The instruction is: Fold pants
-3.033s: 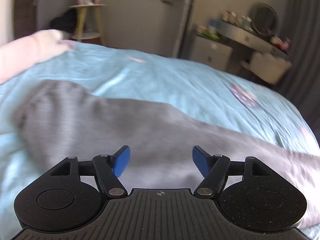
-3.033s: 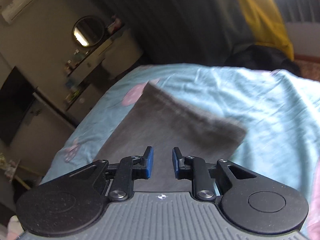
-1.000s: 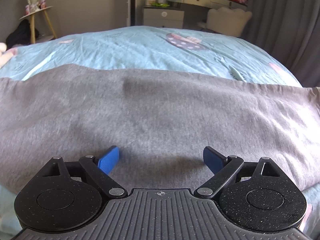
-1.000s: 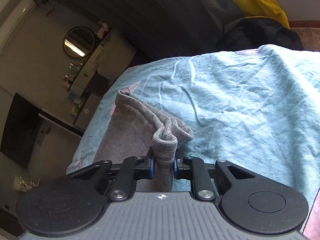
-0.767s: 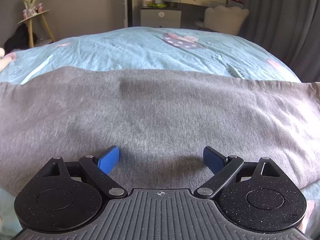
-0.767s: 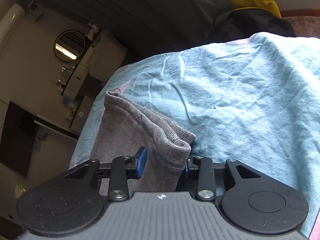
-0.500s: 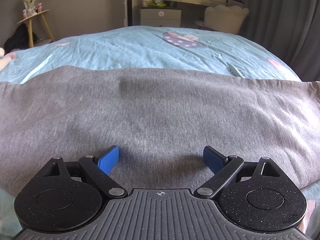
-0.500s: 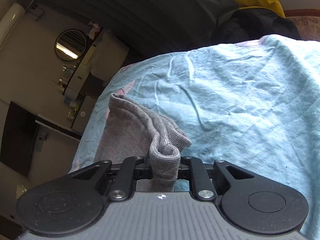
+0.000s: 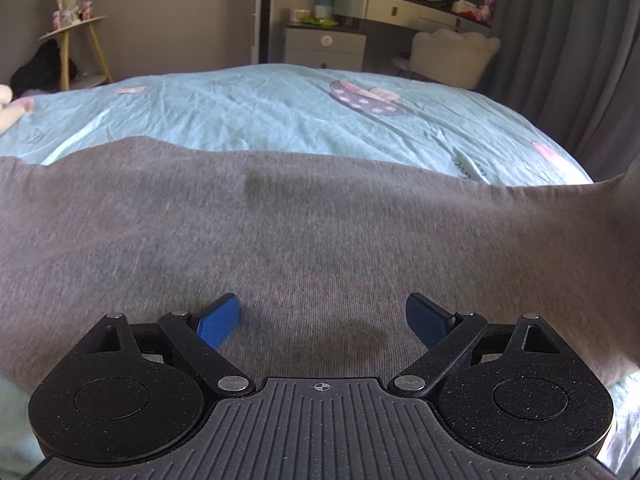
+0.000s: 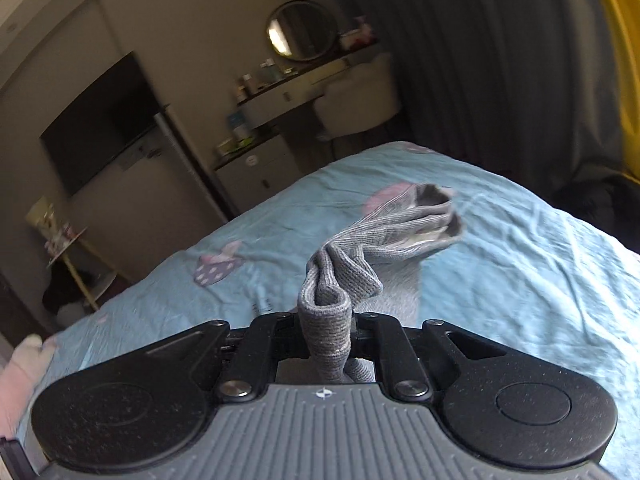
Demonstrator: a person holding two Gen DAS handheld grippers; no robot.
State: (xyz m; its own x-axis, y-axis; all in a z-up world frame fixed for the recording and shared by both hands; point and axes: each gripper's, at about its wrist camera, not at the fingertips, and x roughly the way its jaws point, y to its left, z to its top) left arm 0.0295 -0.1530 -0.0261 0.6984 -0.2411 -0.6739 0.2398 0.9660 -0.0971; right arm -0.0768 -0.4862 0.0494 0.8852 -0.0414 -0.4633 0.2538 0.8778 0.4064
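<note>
A: How do the jaws stand?

B: The left gripper (image 9: 322, 318) has its jaws spread wide, the blue pads (image 9: 219, 320) well apart and holding nothing. The right gripper (image 10: 325, 330) has its jaws pinched tight on the ribbed cuff (image 10: 326, 316) of the grey pants (image 9: 320, 240).

A: Where are the pants?

B: On the bed, over the light blue sheet (image 9: 260, 108). In the left wrist view they lie in a broad band from the left edge of the bed to the right edge, close to the near edge, flat and mostly smooth. Both blue pads hover just over the cloth or rest on it; I cannot tell which.

A: And the end the right one holds?

B: That cuff is bunched into a fold between the jaws and stands up above them. Beyond it the leg rises off the sheet, and the opening of a second cuff (image 10: 434, 196) hangs in the air, blurred.

A: Anything else on the bed?

B: The sheet has printed pictures, one a purple dotted shape (image 9: 366, 100) toward the far edge. A pink soft thing (image 10: 22, 364) shows at the left edge in the right wrist view; what it is I cannot tell.

A: And past the bed?

B: A dressing table (image 9: 412, 6) with a round mirror (image 10: 302, 30), a pale chair (image 9: 454, 52), a white drawer unit (image 9: 324, 46), grey curtains (image 9: 560, 40), and a small round side table (image 9: 74, 28) on yellow legs.
</note>
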